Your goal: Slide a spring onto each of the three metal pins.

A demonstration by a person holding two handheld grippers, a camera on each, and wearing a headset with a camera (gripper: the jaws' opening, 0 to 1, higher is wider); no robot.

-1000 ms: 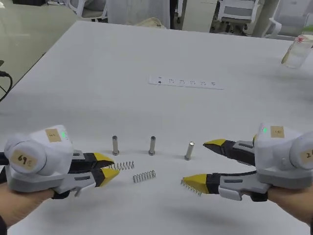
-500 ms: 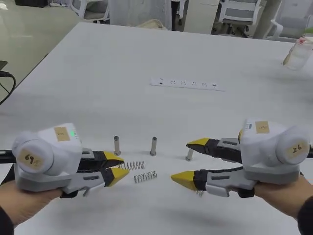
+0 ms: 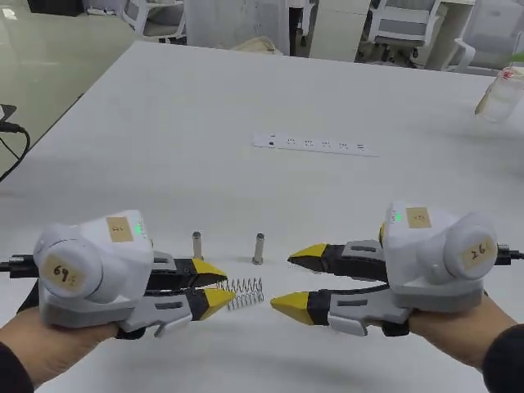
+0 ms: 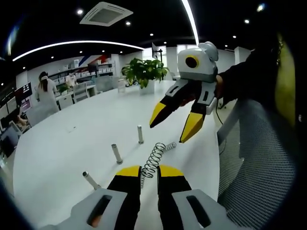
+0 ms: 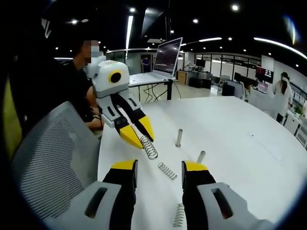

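Note:
My left gripper [image 3: 217,285] is shut on one end of a small wire spring [image 3: 247,289], which sticks out past its yellow tips toward the middle. In the left gripper view the spring [image 4: 153,160] rises from between the jaws [image 4: 148,168]. Two upright metal pins [image 3: 197,244] [image 3: 259,247] stand just behind it; the third is hidden behind my right gripper [image 3: 296,278], which is open and faces the left one. The right gripper view shows two more springs [image 5: 167,170] [image 5: 178,214] lying on the table by its open jaws [image 5: 159,167], and two pins [image 5: 179,137] [image 5: 201,156].
A white power strip [image 3: 315,145] lies mid-table beyond the pins. A clear plastic jar [image 3: 498,97] stands at the far right. Office chairs line the far edge. A seated person and a laptop [image 5: 165,57] show behind the left gripper.
My right gripper has moved left toward the middle and now covers the right pin. The left gripper has shut on a spring and holds it pointing toward the right gripper.

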